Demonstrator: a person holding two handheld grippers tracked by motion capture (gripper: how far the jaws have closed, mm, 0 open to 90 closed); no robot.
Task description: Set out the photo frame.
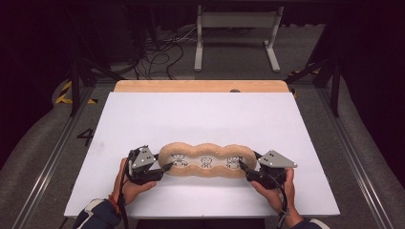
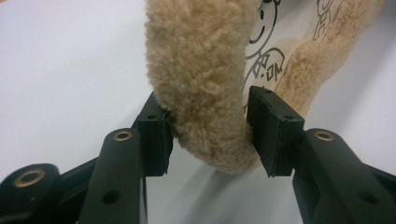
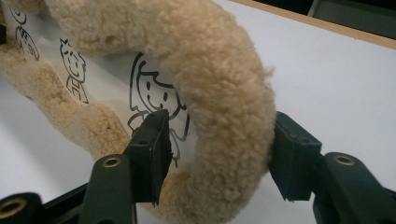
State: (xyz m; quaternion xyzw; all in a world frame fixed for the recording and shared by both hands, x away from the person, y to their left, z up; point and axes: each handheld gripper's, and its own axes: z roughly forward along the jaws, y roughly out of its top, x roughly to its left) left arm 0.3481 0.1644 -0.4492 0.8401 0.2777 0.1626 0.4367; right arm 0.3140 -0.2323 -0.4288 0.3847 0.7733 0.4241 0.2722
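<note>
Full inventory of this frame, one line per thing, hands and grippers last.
fleece case: 1, tan fluffy rim with a clear middle panel bearing three black cartoon figures, lying lengthwise near the front of the board, between the two grippers
white board: 1, white, covers the table top
wooden table edge: 1, light wood, showing behind the board
white frame: 1, white, on the floor behind the table
cables: several, black, on the floor left of the frame
left gripper: 1, black, jaws either side of the case's left rim; left pad touches, right pad apart
right gripper: 1, black, jaws astride the right rim
hands: 2, each holding a gripper
</note>
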